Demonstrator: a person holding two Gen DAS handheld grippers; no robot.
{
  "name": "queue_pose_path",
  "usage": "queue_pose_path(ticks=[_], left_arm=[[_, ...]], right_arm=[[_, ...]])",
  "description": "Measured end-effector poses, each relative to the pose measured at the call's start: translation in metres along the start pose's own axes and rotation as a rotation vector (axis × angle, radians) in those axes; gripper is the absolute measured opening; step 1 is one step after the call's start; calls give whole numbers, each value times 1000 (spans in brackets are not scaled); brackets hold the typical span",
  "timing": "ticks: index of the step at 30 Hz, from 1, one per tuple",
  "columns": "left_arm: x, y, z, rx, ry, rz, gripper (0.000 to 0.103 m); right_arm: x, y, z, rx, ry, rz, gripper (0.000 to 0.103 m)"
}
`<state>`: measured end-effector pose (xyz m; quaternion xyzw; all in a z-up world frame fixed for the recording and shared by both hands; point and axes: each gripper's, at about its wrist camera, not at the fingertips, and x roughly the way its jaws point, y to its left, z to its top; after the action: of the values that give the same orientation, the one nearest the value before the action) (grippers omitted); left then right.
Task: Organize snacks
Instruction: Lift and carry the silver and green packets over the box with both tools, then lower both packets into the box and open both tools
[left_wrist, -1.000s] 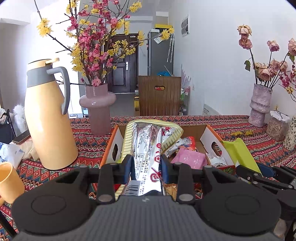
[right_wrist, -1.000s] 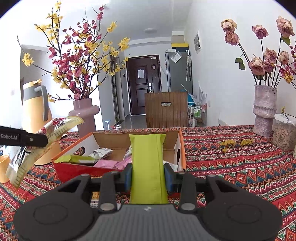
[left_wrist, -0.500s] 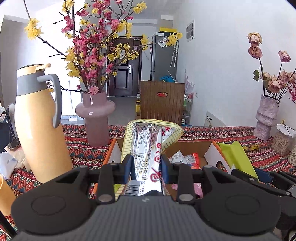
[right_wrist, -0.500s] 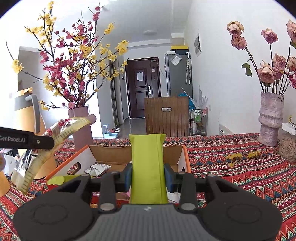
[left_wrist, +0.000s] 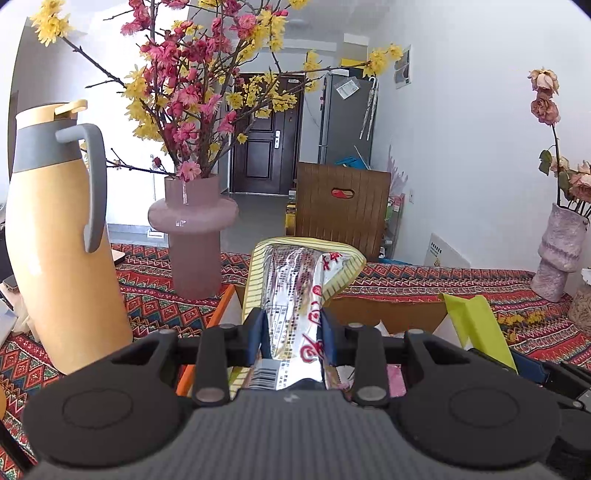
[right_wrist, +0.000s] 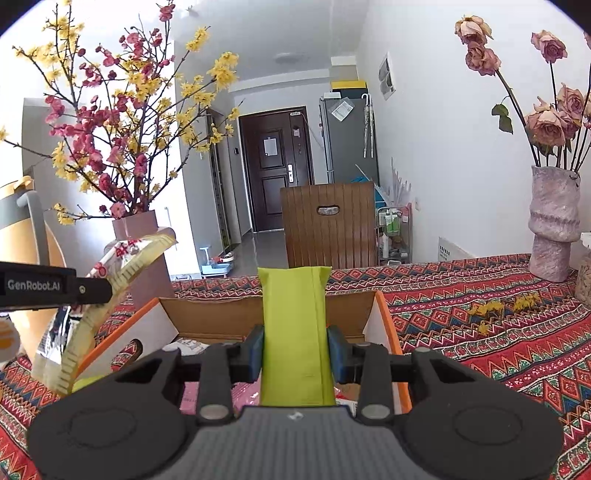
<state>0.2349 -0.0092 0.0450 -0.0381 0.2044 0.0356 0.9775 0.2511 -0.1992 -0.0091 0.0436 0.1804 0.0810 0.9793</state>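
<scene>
Both packets have been carried forward over the last second, so that the cardboard box (right_wrist: 384, 325) now lies directly beneath and just ahead of the jaws instead of further off. The silver packet (left_wrist: 295, 295) is clenched upright in the left gripper (left_wrist: 291, 339), the green packet (right_wrist: 295, 325) likewise in the right gripper (right_wrist: 295, 350) (neither has been let go). Dropping them among the snacks inside appears to be the next step.
</scene>
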Motion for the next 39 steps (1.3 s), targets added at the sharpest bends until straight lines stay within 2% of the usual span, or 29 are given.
queue_pose_path(ticks=[5,13,17,18,19,20,21,22,23,24,26,34,37,39], left_arm=[[23,1,-11,0,30,7,33],[34,4,-19,3,51,2,34],[36,2,-24,10,55,-7,42],[36,2,-24,8,53,-8,53],[34,2,-25,2,46,-3,69],[32,3,-24,-5,35,6,77],[30,5,-24,-12,22,13,86],[27,7,-23,-21,14,15,91],[26,9,-23,-31,12,14,95],[24,11,-22,-44,11,17,103],[20,14,-21,-60,7,29,103],[12,18,-16,-80,22,47,103],[2,17,-9,-81,42,71,103],[-12,18,-3,-88,26,64,103]], right_arm=[[19,-3,-8,6,15,-30,34],[31,-5,-15,8,40,-43,34],[34,-8,-16,26,51,-39,38],[34,-10,-16,35,53,-43,38],[33,-12,-16,44,54,-48,45],[33,-14,-15,54,54,-51,62],[32,-16,-15,63,51,-56,71],[29,-17,-15,71,43,-65,86],[27,-18,-15,76,36,-72,95],[25,-20,-15,84,30,-77,98],[22,-22,-14,101,27,-74,102],[11,-18,-15,85,33,-60,102],[4,-16,-10,83,40,-71,102],[-8,-12,-4,73,22,-64,102]])
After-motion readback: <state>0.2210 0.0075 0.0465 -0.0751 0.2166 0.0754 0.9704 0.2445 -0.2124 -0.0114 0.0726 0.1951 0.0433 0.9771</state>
